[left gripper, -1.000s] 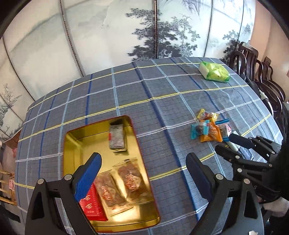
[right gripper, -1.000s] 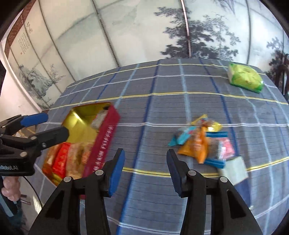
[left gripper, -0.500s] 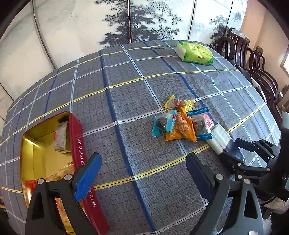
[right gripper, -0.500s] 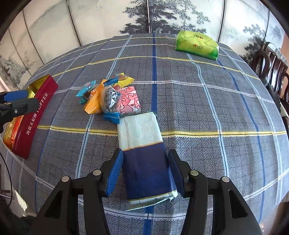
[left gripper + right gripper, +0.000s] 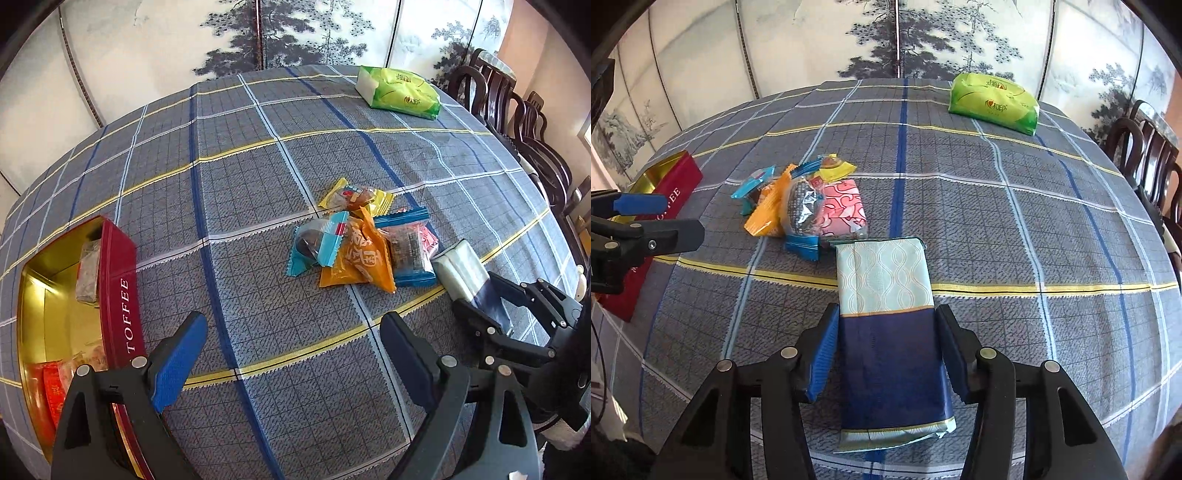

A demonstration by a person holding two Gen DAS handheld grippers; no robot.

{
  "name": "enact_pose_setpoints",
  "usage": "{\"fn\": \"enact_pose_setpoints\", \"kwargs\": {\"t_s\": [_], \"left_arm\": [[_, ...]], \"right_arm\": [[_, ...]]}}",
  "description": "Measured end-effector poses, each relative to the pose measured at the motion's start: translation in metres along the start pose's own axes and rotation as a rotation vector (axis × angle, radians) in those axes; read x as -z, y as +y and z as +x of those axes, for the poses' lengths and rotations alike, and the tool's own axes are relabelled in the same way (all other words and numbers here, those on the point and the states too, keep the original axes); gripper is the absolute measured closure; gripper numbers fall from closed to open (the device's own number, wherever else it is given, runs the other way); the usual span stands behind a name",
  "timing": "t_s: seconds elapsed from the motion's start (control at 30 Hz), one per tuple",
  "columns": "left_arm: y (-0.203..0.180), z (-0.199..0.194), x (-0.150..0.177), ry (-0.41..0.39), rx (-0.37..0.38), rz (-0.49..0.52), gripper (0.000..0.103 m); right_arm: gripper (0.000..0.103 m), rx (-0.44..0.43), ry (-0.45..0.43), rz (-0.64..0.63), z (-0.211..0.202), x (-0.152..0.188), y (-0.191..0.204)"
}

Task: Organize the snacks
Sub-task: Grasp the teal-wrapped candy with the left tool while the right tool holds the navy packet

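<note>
A navy and pale-green snack pack (image 5: pixel 886 314) lies flat on the checked tablecloth. My right gripper (image 5: pixel 886 328) is open, with one finger on each side of its navy half; whether the pads touch it I cannot tell. The same pack shows in the left wrist view (image 5: pixel 467 275). A pile of small wrapped snacks (image 5: pixel 362 243) lies mid-table and shows in the right wrist view (image 5: pixel 809 203). A red and gold toffee tin (image 5: pixel 123 295) holding several snacks stands open at the left. My left gripper (image 5: pixel 291 347) is open and empty above the cloth beside the tin.
A green tissue pack (image 5: pixel 400 92) lies at the far side of the table. Dark wooden chairs (image 5: pixel 517 122) stand along the right edge. A painted folding screen (image 5: pixel 897 37) stands behind the table.
Both grippers swung right from the tin toward the snack pile. My right gripper came down around the navy and pale-green pack, which now lies between its fingers.
</note>
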State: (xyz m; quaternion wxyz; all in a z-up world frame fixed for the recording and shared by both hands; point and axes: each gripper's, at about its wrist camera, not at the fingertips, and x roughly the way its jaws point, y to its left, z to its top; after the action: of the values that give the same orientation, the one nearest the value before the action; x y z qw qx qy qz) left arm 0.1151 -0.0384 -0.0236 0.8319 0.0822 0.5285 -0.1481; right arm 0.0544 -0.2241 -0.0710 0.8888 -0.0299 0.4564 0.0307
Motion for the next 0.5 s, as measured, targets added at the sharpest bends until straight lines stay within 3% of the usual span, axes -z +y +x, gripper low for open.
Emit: {"fn": "enact_pose_setpoints", "kwargs": {"t_s": [0.5], "left_arm": [[0.008, 0.011, -0.026, -0.017, -0.029, -0.032, 0.013]], "right_arm": [[0.052, 0.142, -0.076, 0.174, 0.037, -0.046, -0.094]]}}
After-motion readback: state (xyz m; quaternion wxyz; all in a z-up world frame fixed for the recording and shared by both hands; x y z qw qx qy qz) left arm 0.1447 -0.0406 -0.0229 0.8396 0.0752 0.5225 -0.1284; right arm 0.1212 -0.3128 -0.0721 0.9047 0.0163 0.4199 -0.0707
